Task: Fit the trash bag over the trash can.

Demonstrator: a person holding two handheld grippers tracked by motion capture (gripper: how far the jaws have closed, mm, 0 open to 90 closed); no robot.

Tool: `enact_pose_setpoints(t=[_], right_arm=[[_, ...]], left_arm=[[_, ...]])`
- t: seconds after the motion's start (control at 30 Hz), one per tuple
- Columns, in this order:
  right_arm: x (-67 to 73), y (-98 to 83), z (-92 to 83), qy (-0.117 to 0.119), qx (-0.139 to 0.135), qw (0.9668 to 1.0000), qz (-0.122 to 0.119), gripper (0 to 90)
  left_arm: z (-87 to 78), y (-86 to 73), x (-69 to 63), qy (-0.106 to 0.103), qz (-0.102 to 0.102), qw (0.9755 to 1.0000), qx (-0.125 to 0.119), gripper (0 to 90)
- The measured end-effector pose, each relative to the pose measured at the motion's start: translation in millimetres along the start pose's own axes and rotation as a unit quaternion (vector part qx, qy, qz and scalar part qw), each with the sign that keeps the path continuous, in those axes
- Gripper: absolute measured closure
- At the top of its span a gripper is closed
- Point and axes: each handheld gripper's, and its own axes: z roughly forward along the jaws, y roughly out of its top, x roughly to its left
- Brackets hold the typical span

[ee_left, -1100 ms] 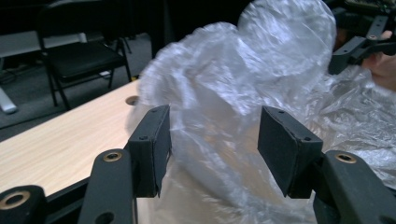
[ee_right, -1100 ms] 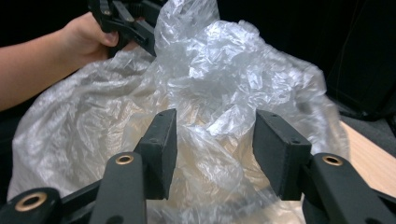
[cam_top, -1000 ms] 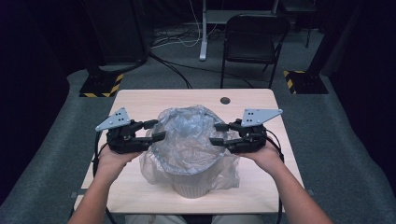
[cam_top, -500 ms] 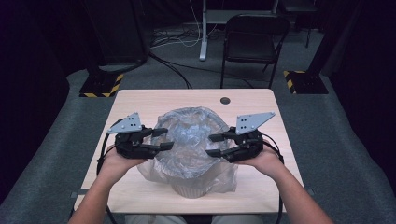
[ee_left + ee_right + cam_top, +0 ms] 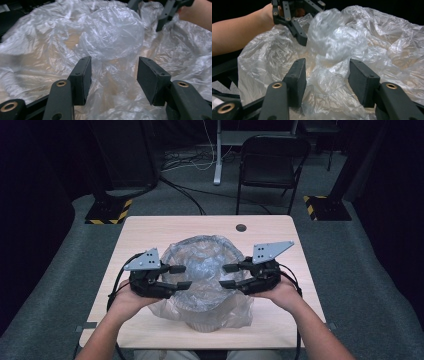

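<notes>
A clear plastic bag (image 5: 205,265) lines a round grey bin (image 5: 202,322) at the table's front middle, its edge draped over the rim. My left gripper (image 5: 181,277) hangs open over the bag's left side, and my right gripper (image 5: 227,276) hangs open over its right side, the two facing each other. In the left gripper view the open jaws frame crumpled bag film (image 5: 112,37), with the other gripper (image 5: 165,15) beyond. In the right gripper view the open jaws frame bag film (image 5: 342,42) too, and the other gripper (image 5: 294,17) sits across it.
The bin stands on a light wooden table (image 5: 150,232) with a small dark hole (image 5: 241,227) near its far edge. A black folding chair (image 5: 267,170) stands behind the table, and cables run over the grey floor. Striped stand bases (image 5: 107,212) flank the table.
Both grippers have moved down and toward the person along the bag's sides. The bag's puffed top has sunk into the bin.
</notes>
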Motion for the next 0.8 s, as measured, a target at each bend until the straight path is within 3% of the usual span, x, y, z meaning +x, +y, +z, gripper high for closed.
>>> enact_pose_setpoints(t=[0.43, 0.8], right_arm=[[4.1, -2.3, 7.6, 0.011, -0.011, 0.9998, 0.008, 48.2], [10.5, -2.6, 19.1, 0.021, -0.018, 0.9996, -0.007, 49.3]], left_arm=[[-4.3, -3.6, -9.7, 0.002, -0.013, 0.9999, -0.003, 47.3], [-17.7, -13.0, -22.7, 0.01, -0.021, 0.9996, -0.016, 47.3]])
